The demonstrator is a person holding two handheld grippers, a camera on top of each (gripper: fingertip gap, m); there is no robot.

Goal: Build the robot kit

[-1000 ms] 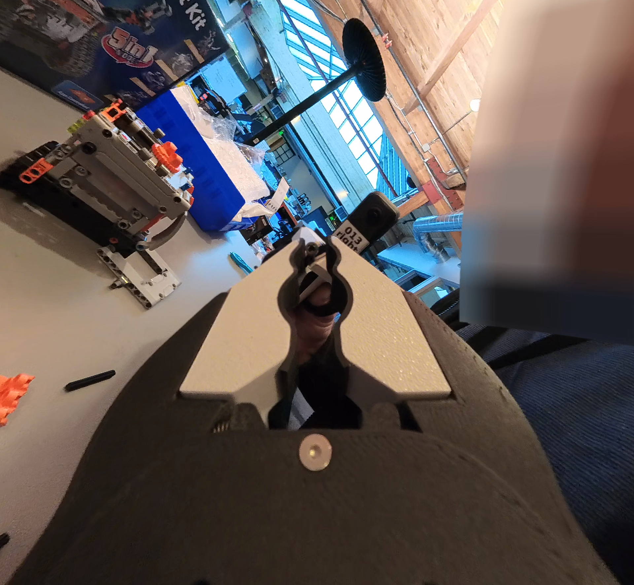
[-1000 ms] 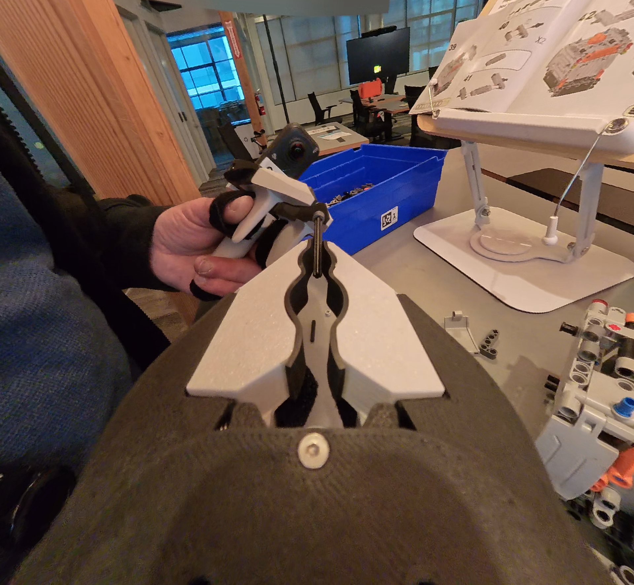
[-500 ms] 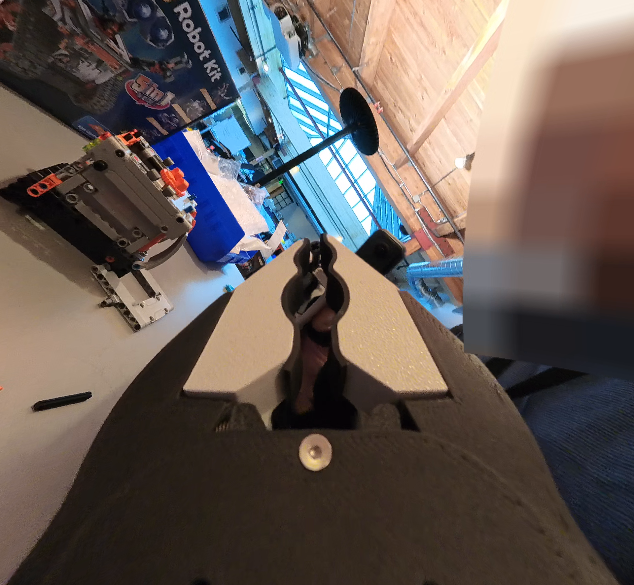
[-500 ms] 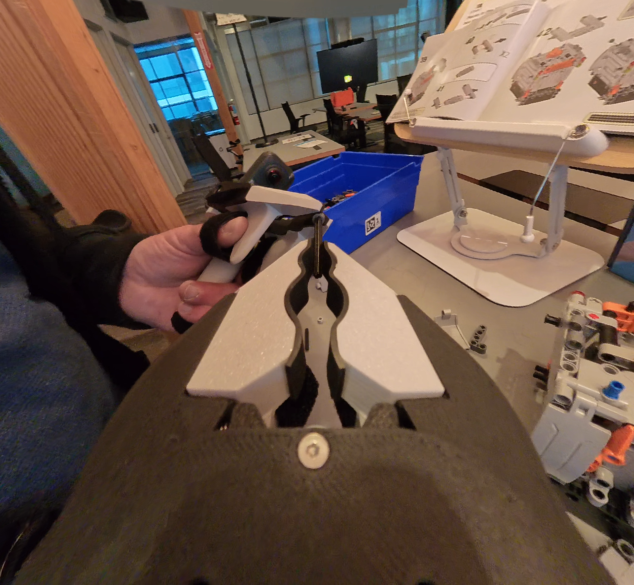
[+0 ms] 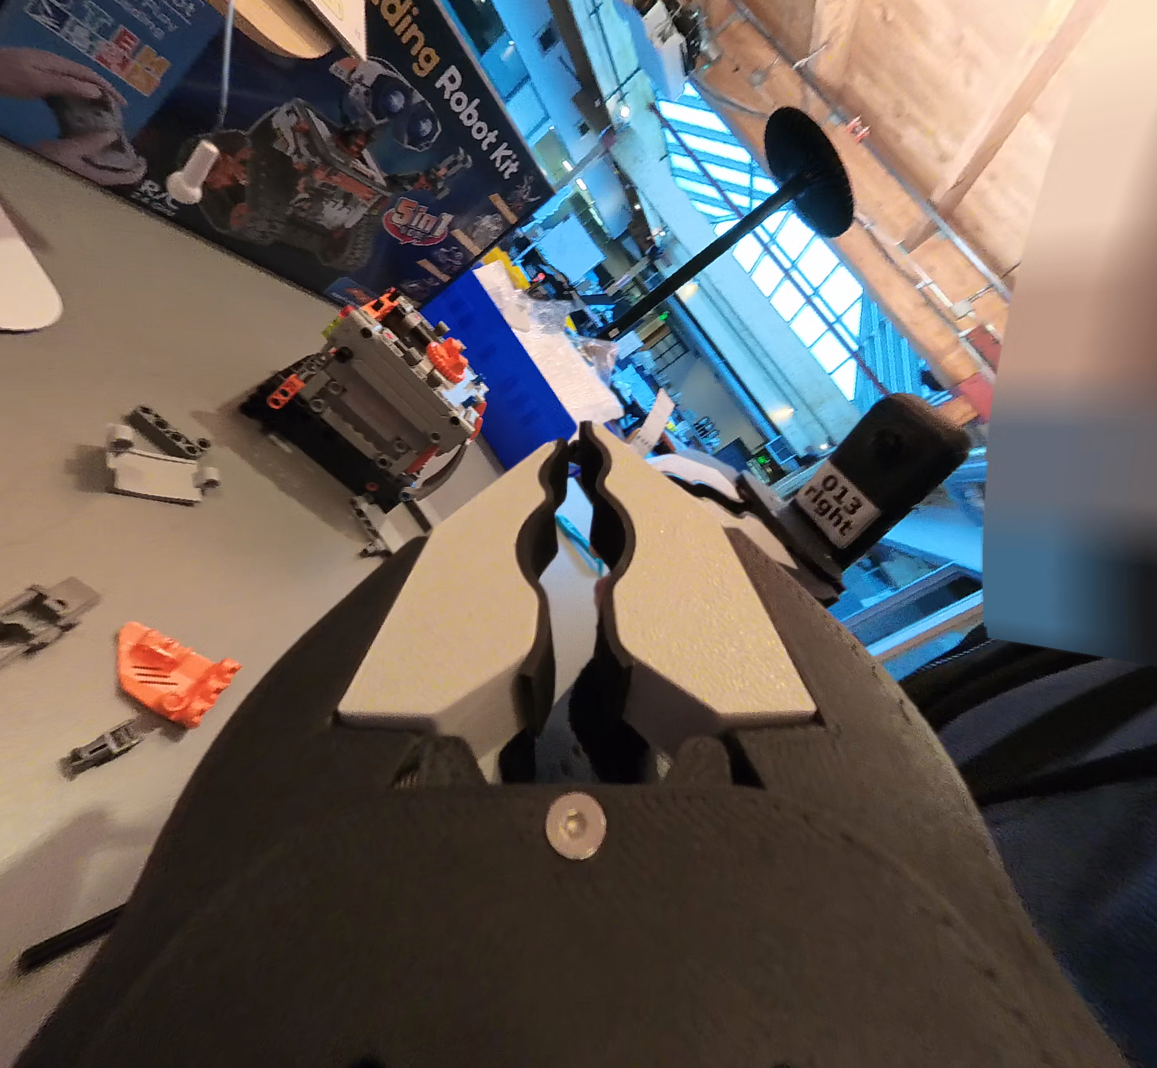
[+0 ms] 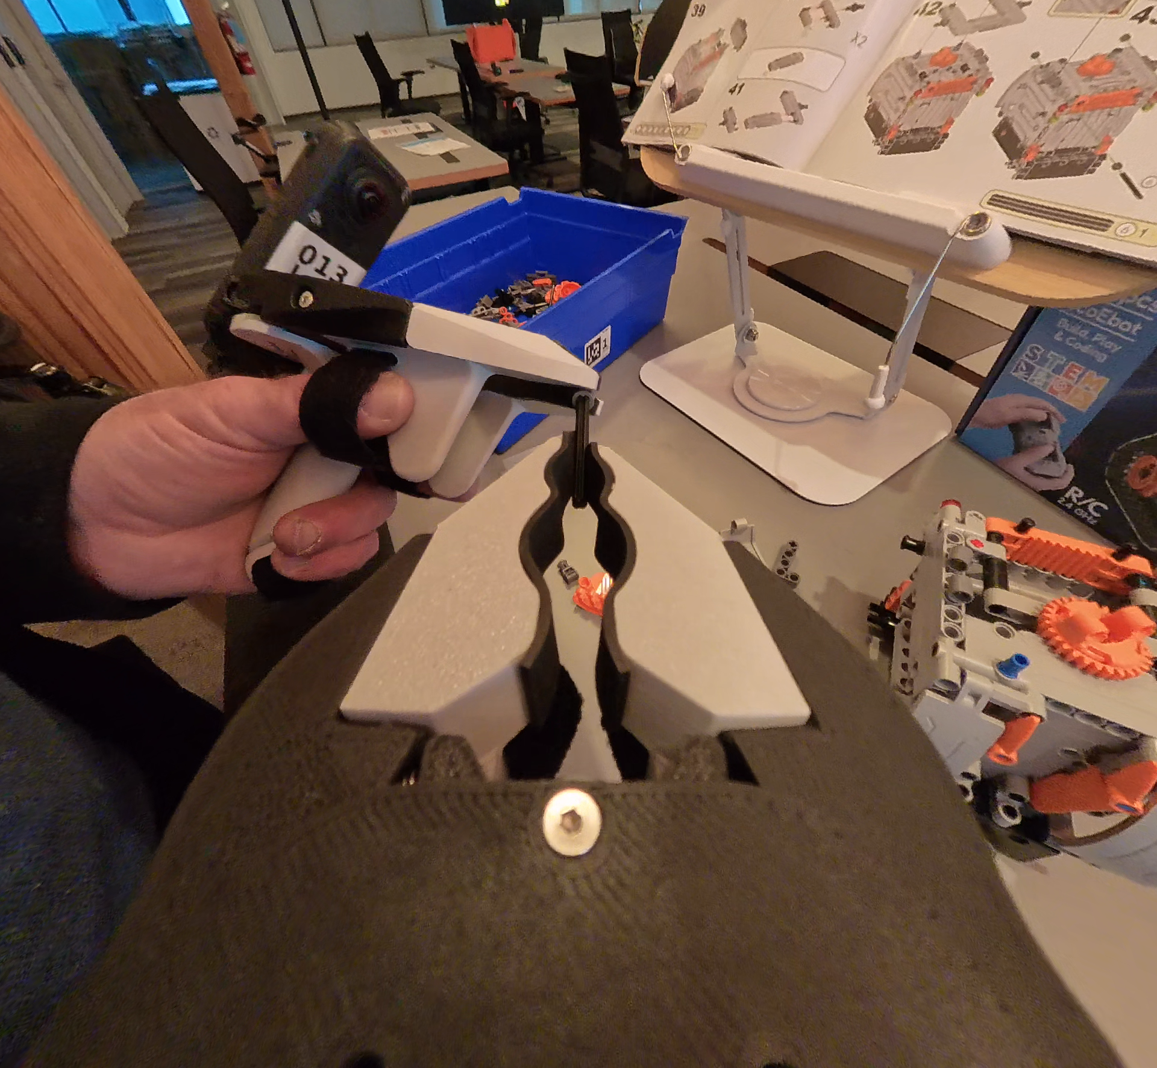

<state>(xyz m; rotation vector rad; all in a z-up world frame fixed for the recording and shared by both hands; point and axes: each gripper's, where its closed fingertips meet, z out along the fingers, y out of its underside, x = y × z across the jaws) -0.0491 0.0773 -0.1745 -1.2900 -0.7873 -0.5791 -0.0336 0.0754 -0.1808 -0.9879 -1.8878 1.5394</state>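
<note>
My right gripper (image 6: 581,446) is shut on a thin black axle (image 6: 580,462) that stands upright out of its tips. My left gripper (image 5: 575,443) is closed to a narrow gap. In the right wrist view a hand holds the left gripper (image 6: 585,394) side-on, and its tip grips a small grey piece (image 6: 588,403) at the axle's top end. Both are held above the grey table (image 6: 845,512). A grey and orange brick model (image 6: 1033,662) stands to the right, and also shows in the left wrist view (image 5: 388,406).
A blue bin (image 6: 532,262) of small parts stands behind the grippers. An open instruction booklet (image 6: 908,68) rests on a white stand (image 6: 795,431). A kit box (image 5: 250,130) stands at the back. An orange piece (image 5: 169,672), grey pieces (image 5: 156,462) and a black pin (image 5: 62,938) lie loose. My left and right fingertips are right by each other.
Both grippers have moved together over the table, with the axle still between them. The left gripper now shows closer and more side-on, and more loose pieces have come into view.
</note>
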